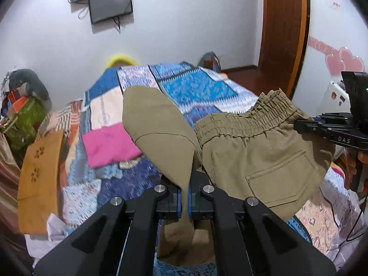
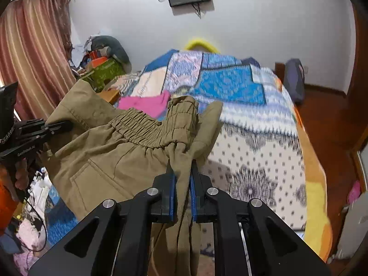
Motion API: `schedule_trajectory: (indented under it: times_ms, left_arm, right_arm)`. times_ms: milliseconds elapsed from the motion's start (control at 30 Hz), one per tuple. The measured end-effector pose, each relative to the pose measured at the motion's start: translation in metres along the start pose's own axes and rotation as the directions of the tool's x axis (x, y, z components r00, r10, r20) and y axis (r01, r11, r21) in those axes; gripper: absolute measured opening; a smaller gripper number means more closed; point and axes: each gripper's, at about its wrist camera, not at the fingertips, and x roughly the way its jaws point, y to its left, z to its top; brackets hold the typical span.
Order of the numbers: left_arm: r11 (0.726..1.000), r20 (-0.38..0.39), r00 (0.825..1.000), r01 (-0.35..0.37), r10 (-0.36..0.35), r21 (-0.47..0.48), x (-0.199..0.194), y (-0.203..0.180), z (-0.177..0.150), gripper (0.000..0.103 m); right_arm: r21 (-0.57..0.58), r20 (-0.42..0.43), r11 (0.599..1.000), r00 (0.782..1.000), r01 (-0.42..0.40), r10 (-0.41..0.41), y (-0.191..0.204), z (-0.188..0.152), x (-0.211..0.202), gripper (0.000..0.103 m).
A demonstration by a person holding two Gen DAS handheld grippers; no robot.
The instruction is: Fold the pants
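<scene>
The khaki pants (image 1: 253,151) hang in the air above the bed, stretched between both grippers. My left gripper (image 1: 184,191) is shut on a flat fold of the khaki cloth, which stands up between its blue pads. In the right wrist view my right gripper (image 2: 182,174) is shut on bunched fabric just below the elastic waistband (image 2: 147,131). The back pocket (image 1: 278,179) faces the left camera. Each view shows the other tool pinching the far end of the pants: the right gripper (image 1: 297,124) and the left gripper (image 2: 67,125).
A bed with a patchwork quilt (image 2: 230,85) lies below. On it are a pink cloth (image 1: 110,145) and an orange-brown cloth (image 1: 39,184). Piled bags (image 2: 103,66) and a curtain (image 2: 30,53) stand at the left, a wooden door (image 1: 283,23) at the right.
</scene>
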Motion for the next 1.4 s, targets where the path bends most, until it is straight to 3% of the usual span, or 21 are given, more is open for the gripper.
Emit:
schedule_trajectory:
  times_ms: [467,733,1000,1267,1400]
  left_arm:
    - [0.993,0.078,0.99,-0.119,0.121,-0.025,0.005,0.07,0.049,0.003]
    - [0.977,0.072,0.977,-0.193,0.199,-0.088,0.05,0.131,0.075,0.003]
    - [0.954,0.048,0.96,-0.265,0.274,-0.141,0.112,0.184,0.08,0.003]
    - [0.947,-0.078,0.96,-0.277,0.268,-0.163,0.198,0.235,0.058,0.003]
    - [0.939,-0.193,0.955,-0.265,0.224,-0.22,0.24,0.263,0.032,0.003]
  right_arm:
    - [-0.122,0.084,0.992,0.996,-0.007,0.017,0.042,0.086,0.04,0.009]
    - [-0.177,0.108,0.984,0.994,0.005,0.014,0.061,0.132,0.097,0.009]
    - [-0.193,0.097,0.981,0.995,0.018,0.001,0.074,0.157,0.167,0.009]
    - [-0.219,0.028,0.975,0.999,0.037,-0.031,0.084,0.158,0.248,0.009]
    - [-0.25,-0.078,0.968,0.995,0.036,-0.057,0.088,0.147,0.287,0.009]
